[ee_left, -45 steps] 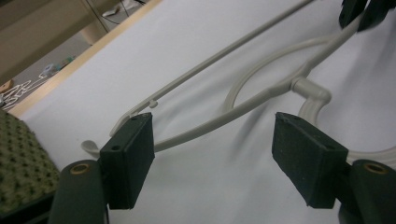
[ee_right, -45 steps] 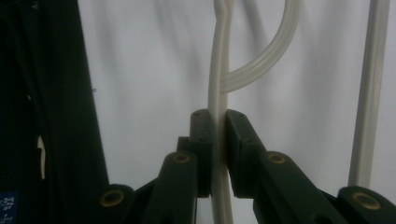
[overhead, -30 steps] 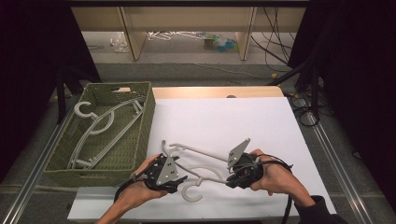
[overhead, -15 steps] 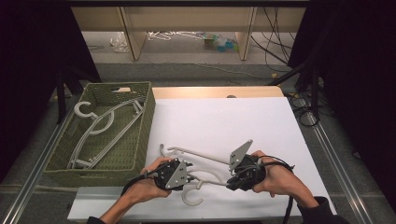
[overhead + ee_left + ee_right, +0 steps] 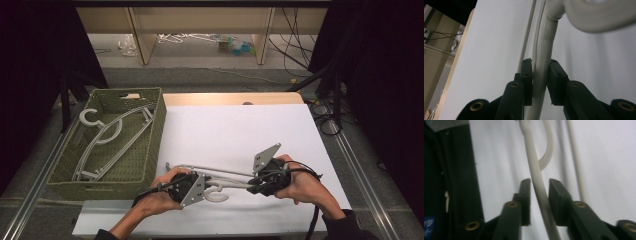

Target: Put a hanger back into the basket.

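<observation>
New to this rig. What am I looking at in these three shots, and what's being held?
No robot here: a person holds a hand-held gripper in each hand. The high view looks down on a white table from above the person's side. The left hand-held gripper and right hand-held gripper both meet a pale plastic hanger lying near the front edge.

The other two pictures come from cameras riding on the tools, looking along their black jaws. In the left gripper view, the jaws sit on either side of the hanger's thick stem, close against it. In the right gripper view, a thinner bar of the hanger runs between the jaws, with a small gap on each side.

At the table's left stands a green woven basket holding more hangers.
</observation>
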Demonstrator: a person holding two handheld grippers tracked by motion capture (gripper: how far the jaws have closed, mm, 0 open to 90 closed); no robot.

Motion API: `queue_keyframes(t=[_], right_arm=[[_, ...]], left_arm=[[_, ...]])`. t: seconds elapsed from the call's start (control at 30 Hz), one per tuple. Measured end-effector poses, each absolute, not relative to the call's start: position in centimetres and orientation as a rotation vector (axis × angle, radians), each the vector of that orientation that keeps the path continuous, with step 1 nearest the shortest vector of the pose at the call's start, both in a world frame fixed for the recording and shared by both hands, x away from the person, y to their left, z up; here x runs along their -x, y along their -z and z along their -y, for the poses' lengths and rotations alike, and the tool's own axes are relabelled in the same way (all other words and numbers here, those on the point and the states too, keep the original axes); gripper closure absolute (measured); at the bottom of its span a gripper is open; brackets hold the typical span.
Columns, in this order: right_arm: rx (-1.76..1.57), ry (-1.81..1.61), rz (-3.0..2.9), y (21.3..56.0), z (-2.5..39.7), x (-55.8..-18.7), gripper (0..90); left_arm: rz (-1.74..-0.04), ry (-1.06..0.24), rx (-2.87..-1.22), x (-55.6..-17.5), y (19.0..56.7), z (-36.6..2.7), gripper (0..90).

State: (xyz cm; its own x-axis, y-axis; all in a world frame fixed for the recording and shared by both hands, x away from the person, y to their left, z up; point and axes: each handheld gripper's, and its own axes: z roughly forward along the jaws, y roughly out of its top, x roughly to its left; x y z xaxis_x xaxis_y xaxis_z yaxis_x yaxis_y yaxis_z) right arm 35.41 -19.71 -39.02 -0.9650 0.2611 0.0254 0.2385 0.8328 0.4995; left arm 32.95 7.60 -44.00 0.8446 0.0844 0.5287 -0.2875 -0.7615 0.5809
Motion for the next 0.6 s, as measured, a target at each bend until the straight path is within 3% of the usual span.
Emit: queue_keyframes(t=[0.13, 0.27, 0.37, 0.6], right_arm=[[-0.509, -0.836, -2.865, 38.8, 19.9, -35.8, 55.0], [-0.624, -0.898, -2.705, 37.9, 20.2, -36.1, 42.2], [-0.658, -0.973, -2.619, 36.7, 20.5, -35.9, 38.2], [-0.735, -1.045, -2.521, 35.3, 21.1, -34.7, 35.0]], left_arm=[[0.098, -0.702, -2.315, -33.0, 43.2, -7.3, 78.6], [-0.029, -0.603, -2.293, -33.1, 42.3, -7.4, 79.1], [-0.093, -0.523, -2.265, -33.5, 42.0, -7.6, 79.2], [-0.424, -0.402, -2.195, -34.0, 40.0, -9.6, 79.2]])
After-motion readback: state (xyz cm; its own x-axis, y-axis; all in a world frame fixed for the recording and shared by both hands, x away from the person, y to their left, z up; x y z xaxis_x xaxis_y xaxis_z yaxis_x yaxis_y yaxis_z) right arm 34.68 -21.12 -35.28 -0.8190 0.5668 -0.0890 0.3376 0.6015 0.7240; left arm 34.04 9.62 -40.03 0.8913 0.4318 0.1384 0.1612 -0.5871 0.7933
